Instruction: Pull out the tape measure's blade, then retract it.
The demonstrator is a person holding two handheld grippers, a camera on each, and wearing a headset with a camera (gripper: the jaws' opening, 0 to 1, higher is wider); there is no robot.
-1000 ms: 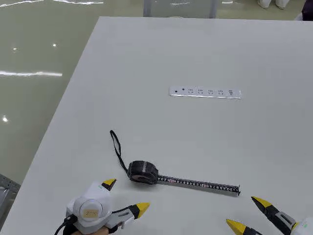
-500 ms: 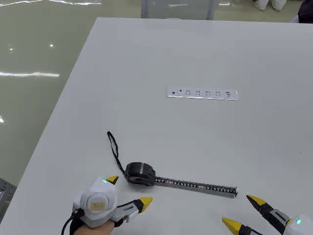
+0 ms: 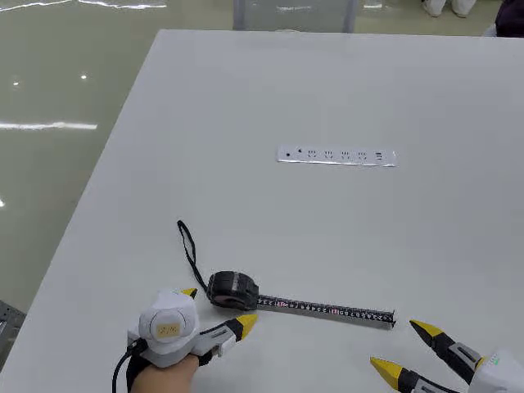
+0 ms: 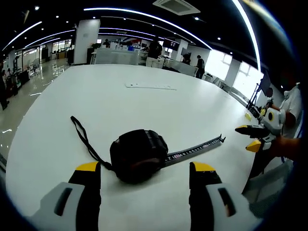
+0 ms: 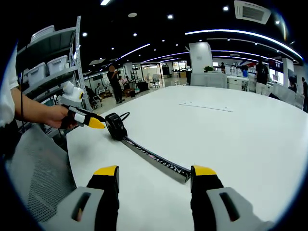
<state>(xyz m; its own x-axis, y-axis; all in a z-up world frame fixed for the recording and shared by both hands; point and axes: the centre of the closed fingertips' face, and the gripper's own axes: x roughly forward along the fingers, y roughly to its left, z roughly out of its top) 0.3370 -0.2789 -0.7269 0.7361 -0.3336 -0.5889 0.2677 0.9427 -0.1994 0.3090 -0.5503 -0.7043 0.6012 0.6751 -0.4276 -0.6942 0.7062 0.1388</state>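
White and broad, the bench (image 3: pixel 246 98) stands over a glossy pale floor (image 3: pixel 49 123), with a white power strip (image 3: pixel 336 155) lying flat near its middle. Closer to the near edge lies the tape measure (image 3: pixel 232 290). A black strap (image 3: pixel 188 250) loops away from its dark case toward the far left, and the blade (image 3: pixel 327 311) is drawn out flat along the bench toward the right. The left tool (image 3: pixel 218 307) has its jaws spread wide, one yellow tip on each side of the case, without clamping it. In the left gripper view the case sits just ahead, between the two tips. The right tool (image 3: pixel 405 348) is also spread wide and holds nothing, with the blade's end hook just beside its farther tip.
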